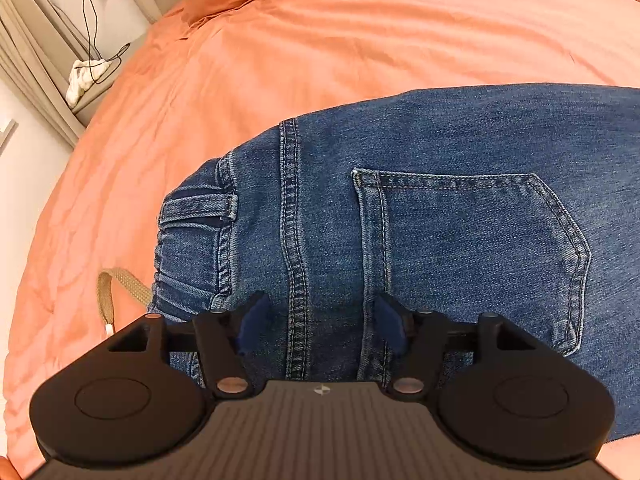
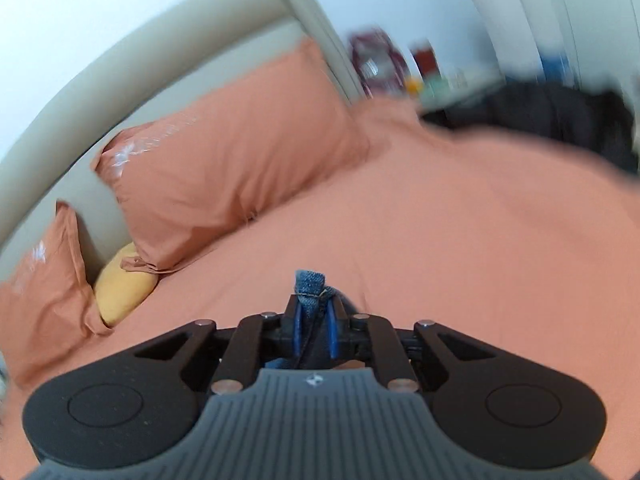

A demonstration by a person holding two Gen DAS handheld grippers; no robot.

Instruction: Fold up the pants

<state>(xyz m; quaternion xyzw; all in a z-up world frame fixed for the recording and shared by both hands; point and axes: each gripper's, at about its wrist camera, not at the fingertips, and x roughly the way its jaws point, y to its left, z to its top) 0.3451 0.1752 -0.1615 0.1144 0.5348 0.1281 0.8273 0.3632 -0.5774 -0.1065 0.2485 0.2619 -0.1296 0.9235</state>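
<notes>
Orange duvet (image 1: 340, 40) across the bed, reaching its left edge. Blue jeans (image 1: 440, 208) flat on it, back pocket (image 1: 472, 248) up, elastic waistband toward that left edge, tan drawstring (image 1: 108, 292) trailing out. Orange pillows (image 2: 224, 168) against the beige headboard (image 2: 160, 60), yellow cushion (image 2: 120, 288) tucked below. No readable writing. Left gripper (image 1: 318, 320) low over the seat seam, fingers spread wide, empty. Right gripper (image 2: 314, 316) raised above the duvet, fingers pinched on a denim hem (image 2: 310, 284).
</notes>
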